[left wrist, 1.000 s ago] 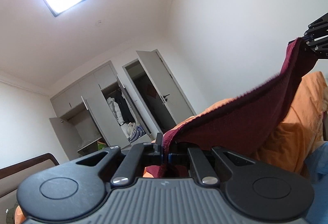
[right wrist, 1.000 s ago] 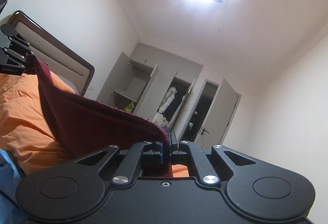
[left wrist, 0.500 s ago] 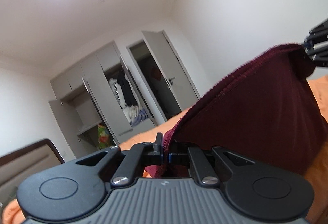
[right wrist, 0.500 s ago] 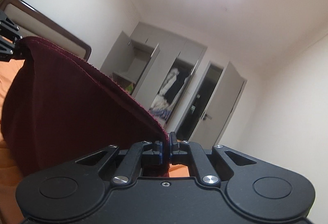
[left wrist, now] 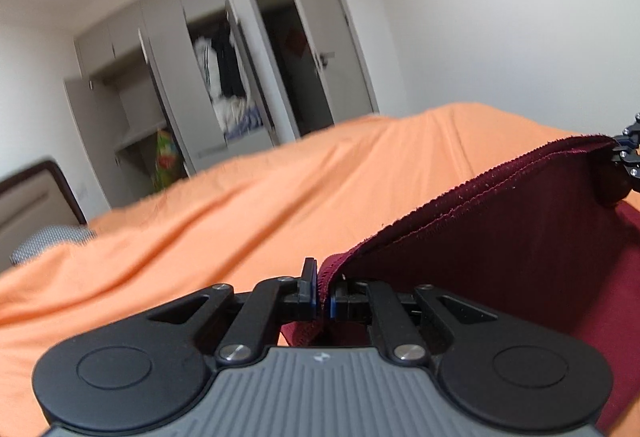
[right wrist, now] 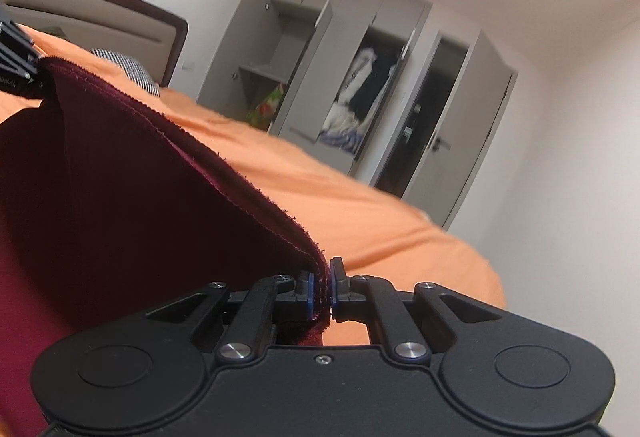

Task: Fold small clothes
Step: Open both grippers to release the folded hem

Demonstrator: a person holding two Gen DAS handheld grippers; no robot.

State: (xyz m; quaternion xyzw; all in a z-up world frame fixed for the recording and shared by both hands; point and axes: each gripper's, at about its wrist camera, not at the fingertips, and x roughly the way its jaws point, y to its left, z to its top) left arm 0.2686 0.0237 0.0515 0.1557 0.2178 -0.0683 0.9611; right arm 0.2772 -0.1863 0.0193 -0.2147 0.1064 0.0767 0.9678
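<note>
A: Tongs first, left wrist view?
B: Left tongs [left wrist: 322, 291] are pinched tight on a corner of the maroon garment [left wrist: 520, 237]. Its doubled hem runs up to the right tongs [left wrist: 624, 153] at the frame's right edge, which grip the other corner. The cloth hangs over the orange bed cover [left wrist: 240, 205].
A: Right wrist view?
B: Right tongs [right wrist: 322, 291] are clamped on the hem, and the garment sags left toward the left tongs [right wrist: 18, 65]. An open wardrobe [right wrist: 320, 57] stands behind.
</note>
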